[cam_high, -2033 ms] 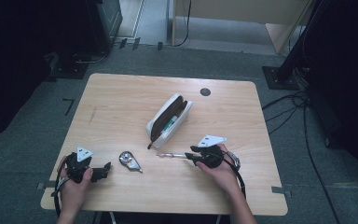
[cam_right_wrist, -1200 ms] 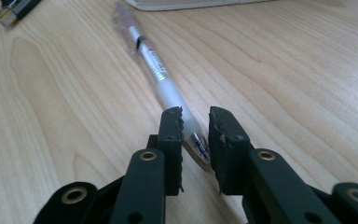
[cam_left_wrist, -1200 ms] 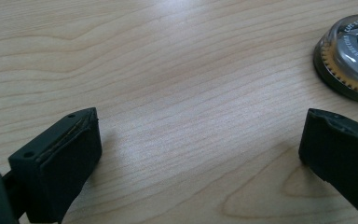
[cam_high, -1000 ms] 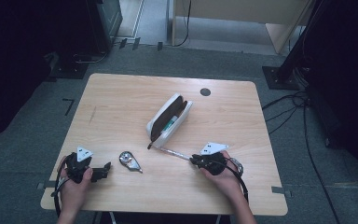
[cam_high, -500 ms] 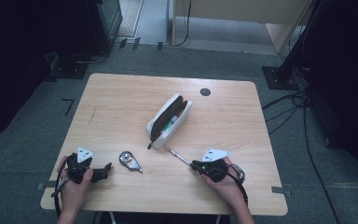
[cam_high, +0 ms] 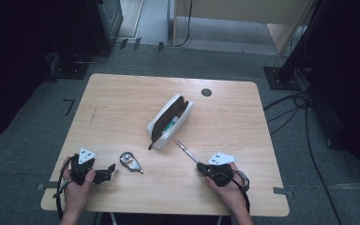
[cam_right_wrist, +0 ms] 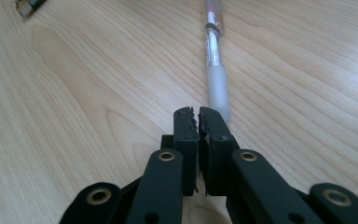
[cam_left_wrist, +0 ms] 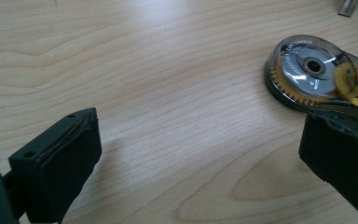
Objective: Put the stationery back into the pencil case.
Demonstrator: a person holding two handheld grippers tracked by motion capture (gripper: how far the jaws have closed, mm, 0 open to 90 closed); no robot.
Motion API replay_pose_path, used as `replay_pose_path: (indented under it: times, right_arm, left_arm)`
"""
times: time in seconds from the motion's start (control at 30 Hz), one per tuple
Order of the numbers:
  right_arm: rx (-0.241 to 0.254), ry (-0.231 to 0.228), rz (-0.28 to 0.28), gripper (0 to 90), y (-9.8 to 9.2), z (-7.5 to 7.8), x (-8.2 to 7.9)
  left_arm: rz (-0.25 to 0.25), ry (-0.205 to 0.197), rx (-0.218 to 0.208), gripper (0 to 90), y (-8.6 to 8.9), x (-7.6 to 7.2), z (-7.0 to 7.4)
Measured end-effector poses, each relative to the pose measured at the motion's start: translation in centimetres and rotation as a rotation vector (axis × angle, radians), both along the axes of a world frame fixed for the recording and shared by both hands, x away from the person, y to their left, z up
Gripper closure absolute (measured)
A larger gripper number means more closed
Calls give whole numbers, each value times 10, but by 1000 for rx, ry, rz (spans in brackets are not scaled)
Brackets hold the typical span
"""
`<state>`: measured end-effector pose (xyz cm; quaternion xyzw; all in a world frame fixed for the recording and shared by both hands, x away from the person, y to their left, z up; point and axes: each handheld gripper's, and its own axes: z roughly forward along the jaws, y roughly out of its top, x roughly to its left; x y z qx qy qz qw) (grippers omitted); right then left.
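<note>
Right gripper view showed the right tongs [cam_right_wrist: 198, 112] closed almost pad to pad with nothing seen between them, low over the worktop [cam_right_wrist: 74, 93]. The pen [cam_right_wrist: 216, 79] lay flat directly ahead, its barrel running away from the tips. In the high view the pen [cam_high: 186, 151] rested between the open pencil case [cam_high: 168, 122] and the right tongs [cam_high: 201, 168]. The left tongs [cam_high: 107, 172] stood wide and empty near the front edge, with the tape dispenser [cam_left_wrist: 314, 74] just beyond one pad. The step in hand was judged to be securing the pen, probably for the case. The next move would call for parting the tongs, straddling the barrel and closing squarely on it, since a round barrel may roll. The pen's near end was hidden behind the right-hand tip, so contact there could not be confirmed. The case's contents were too small to identify.
</note>
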<state>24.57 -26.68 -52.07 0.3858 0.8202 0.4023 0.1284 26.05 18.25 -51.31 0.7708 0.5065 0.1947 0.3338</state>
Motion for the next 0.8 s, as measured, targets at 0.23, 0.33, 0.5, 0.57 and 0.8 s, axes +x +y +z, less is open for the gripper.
replay_pose_path:
  times: [0.23,0.33,0.5,0.57,0.8]
  right_arm:
    - [34,-14,-6,813,4,3,0]
    - [33,-28,-15,772,9,5,0]
    - [24,-33,-61,756,9,5,2]
    - [19,-28,-67,755,9,4,3]
    - [51,-50,-120,746,5,5,4]
  left_arm:
    - [-11,-2,-28,0,1,-1,1]
    - [-12,-1,-28,0,1,-1,1]
    - [-23,-5,-35,0,-1,-2,1]
    - [-30,-11,-37,0,-3,-3,2]
    - [-59,-22,-49,0,-13,-7,7]
